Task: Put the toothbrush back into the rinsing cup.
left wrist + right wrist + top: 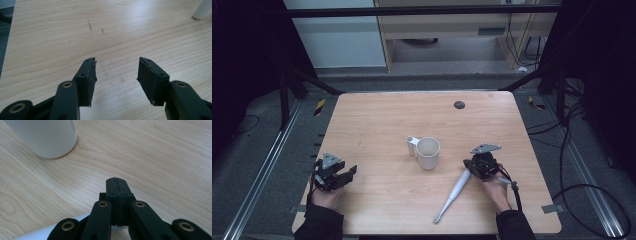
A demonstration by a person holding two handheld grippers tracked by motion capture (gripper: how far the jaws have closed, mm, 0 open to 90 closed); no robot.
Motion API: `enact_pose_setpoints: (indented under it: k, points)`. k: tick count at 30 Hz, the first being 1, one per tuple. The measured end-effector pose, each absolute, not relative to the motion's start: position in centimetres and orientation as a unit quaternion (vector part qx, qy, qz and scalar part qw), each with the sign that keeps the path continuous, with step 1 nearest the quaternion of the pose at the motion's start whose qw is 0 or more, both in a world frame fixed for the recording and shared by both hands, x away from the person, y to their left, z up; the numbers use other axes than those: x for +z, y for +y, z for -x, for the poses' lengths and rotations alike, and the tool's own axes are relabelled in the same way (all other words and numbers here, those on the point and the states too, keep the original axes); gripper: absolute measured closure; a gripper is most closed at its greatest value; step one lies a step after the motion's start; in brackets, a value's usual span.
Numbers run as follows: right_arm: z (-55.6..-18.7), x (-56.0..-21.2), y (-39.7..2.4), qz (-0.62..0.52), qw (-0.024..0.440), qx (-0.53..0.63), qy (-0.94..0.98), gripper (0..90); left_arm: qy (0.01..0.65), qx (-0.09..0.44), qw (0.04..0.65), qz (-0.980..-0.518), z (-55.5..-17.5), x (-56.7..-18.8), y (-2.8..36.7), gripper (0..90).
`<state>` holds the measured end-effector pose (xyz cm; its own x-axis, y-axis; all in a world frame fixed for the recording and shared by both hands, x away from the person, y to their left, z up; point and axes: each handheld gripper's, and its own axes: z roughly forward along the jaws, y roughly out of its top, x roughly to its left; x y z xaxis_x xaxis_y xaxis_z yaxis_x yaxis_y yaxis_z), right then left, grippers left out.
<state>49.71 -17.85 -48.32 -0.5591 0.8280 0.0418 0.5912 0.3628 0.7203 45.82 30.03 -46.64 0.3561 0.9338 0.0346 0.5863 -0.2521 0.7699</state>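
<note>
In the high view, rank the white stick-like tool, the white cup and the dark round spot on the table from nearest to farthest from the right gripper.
From the right gripper:
1. White tool, lying right beside it, slanting toward the near edge.
2. White cup, to its left, mid-table.
3. Dark round spot, near the far edge.

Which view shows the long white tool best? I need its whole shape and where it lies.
The high view: the long white tool lies whole on the table, slanting from beside the right claw toward the near edge. The right gripper view catches just a white sliver under the shut jaws.
</note>
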Motion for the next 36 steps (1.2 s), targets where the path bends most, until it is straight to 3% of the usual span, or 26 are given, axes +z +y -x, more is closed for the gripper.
enact_pose_setpoints:
  k: [36]
  points:
    - [-45.9, -47.9, -20.3, -0.438, 0.169, 0.33, 0.819, 88.7, 0.509, 0.256, 0.345, -0.746, -45.7, -46.5, 30.1, 47.8]
